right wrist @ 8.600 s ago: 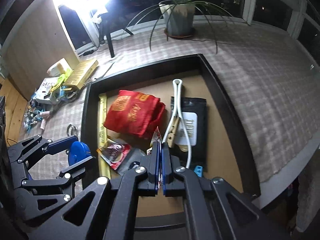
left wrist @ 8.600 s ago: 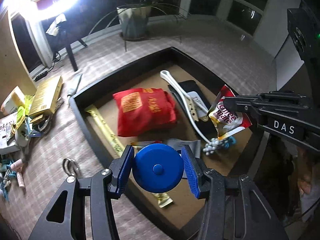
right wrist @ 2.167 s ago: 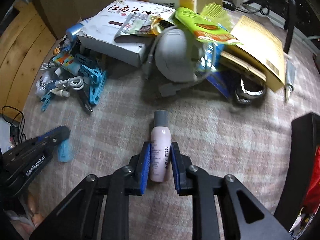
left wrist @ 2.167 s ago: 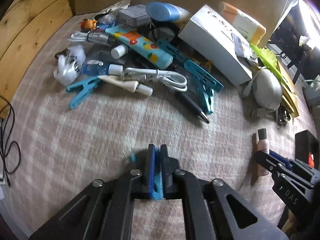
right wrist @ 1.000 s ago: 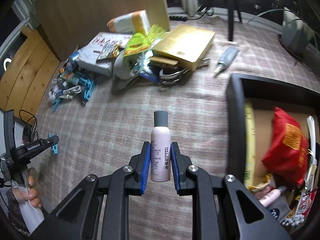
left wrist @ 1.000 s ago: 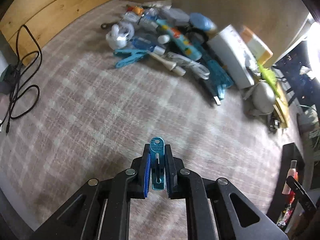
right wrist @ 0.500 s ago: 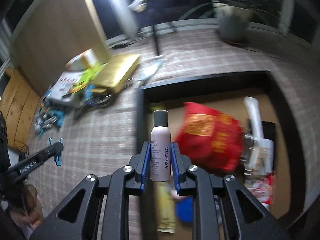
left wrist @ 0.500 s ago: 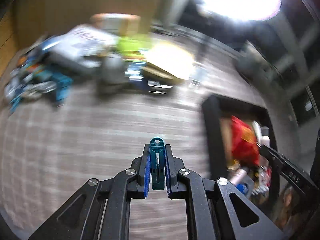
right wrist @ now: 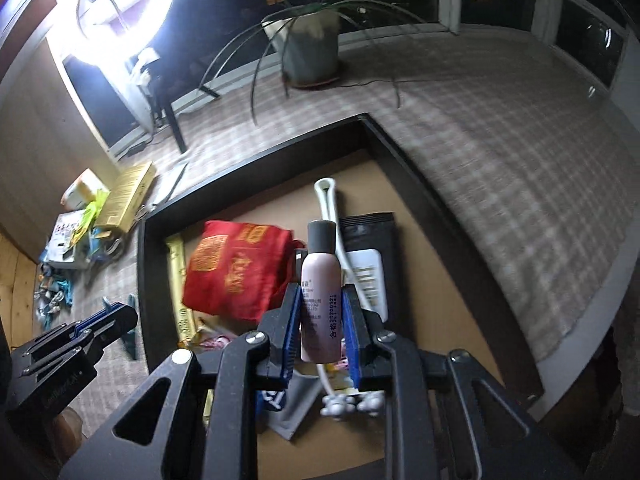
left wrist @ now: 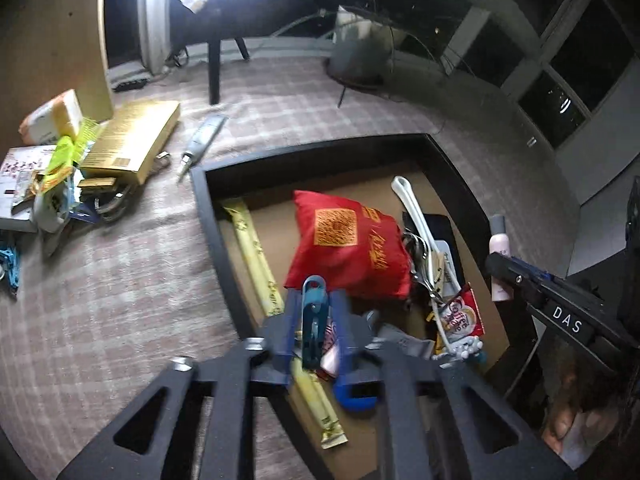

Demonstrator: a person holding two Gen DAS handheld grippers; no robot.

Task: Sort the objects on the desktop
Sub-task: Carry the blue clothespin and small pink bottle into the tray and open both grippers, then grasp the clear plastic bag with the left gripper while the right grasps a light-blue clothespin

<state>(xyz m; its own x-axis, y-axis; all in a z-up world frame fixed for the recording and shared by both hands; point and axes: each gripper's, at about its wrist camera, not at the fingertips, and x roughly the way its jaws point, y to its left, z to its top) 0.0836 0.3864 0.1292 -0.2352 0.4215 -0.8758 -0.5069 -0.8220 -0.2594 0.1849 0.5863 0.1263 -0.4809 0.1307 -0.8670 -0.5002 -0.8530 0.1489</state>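
My left gripper (left wrist: 314,330) is shut on a teal clothes peg (left wrist: 313,316) and holds it over the near left part of the black tray (left wrist: 212,216). My right gripper (right wrist: 322,320) is shut on a small pink bottle with a grey cap (right wrist: 321,296), upright above the tray's middle (right wrist: 424,200). The bottle also shows at the right of the left wrist view (left wrist: 499,248). The tray holds a red pouch (left wrist: 344,244), a yellow strip (left wrist: 256,256), a blue tape measure (left wrist: 354,394), a white tool (left wrist: 420,228) and a coffee sachet (left wrist: 460,316).
A pile of clutter lies left of the tray: a gold box (left wrist: 132,140), a white box (left wrist: 16,184), a yellow-green packet (left wrist: 64,152), a grey tube (left wrist: 202,140). A potted plant (right wrist: 308,52) and a lamp stand (left wrist: 214,68) are behind. The table edge (right wrist: 580,344) is near right.
Both grippers have swung from the clutter pile to above the tray, still holding the peg and the bottle. The left gripper now hangs over the tray's near edge.
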